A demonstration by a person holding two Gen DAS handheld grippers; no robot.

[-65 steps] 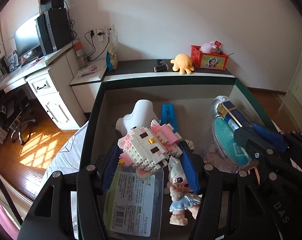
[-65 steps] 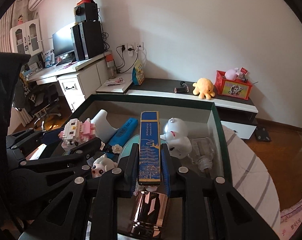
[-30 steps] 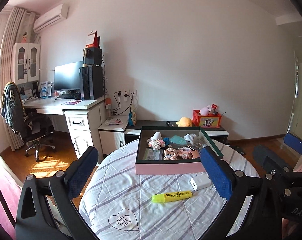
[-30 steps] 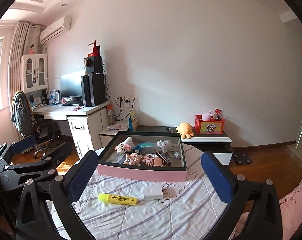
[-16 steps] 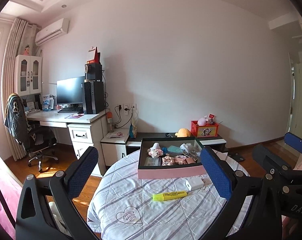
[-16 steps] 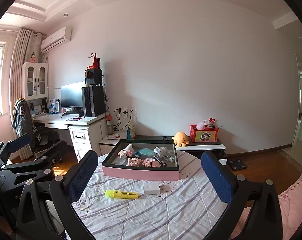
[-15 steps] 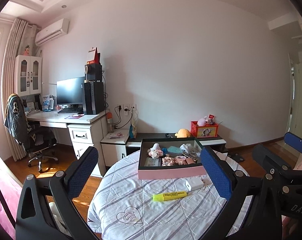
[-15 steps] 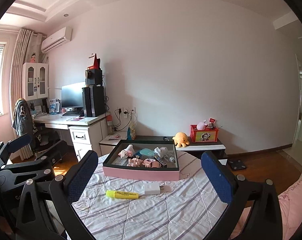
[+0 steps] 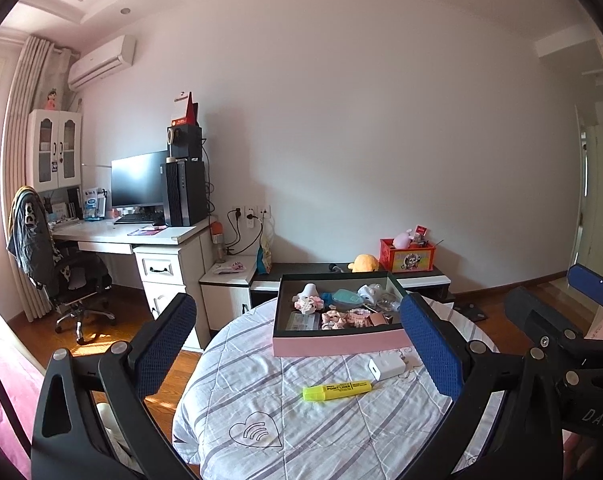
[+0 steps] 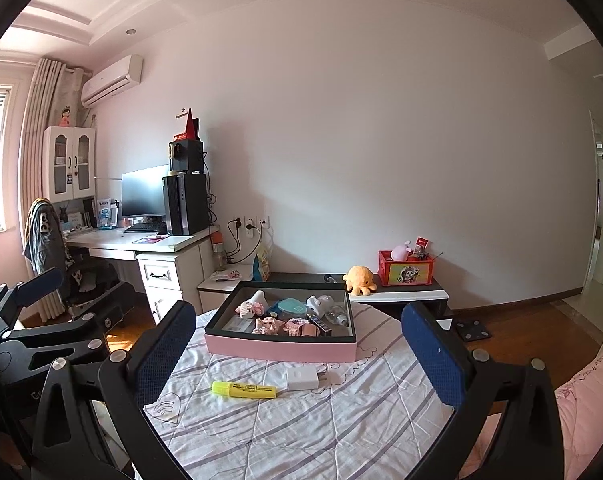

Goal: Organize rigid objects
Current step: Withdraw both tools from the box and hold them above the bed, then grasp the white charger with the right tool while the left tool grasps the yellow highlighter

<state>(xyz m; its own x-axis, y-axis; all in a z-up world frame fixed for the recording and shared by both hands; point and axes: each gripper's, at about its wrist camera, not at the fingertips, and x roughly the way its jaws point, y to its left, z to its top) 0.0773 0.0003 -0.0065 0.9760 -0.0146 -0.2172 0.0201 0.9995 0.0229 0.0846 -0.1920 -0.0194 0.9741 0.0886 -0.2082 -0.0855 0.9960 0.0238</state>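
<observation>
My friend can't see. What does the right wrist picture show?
A pink box full of small toys sits on a round table with a striped cloth. In front lie a yellow highlighter and a white charger, between the open right gripper fingers.

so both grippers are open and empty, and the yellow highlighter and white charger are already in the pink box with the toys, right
Not quite. The yellow highlighter and white charger lie on the striped tablecloth in front of the pink box, not inside it; the right wrist view shows this plainly. The rest holds: the left gripper and right gripper are open and empty.
</observation>
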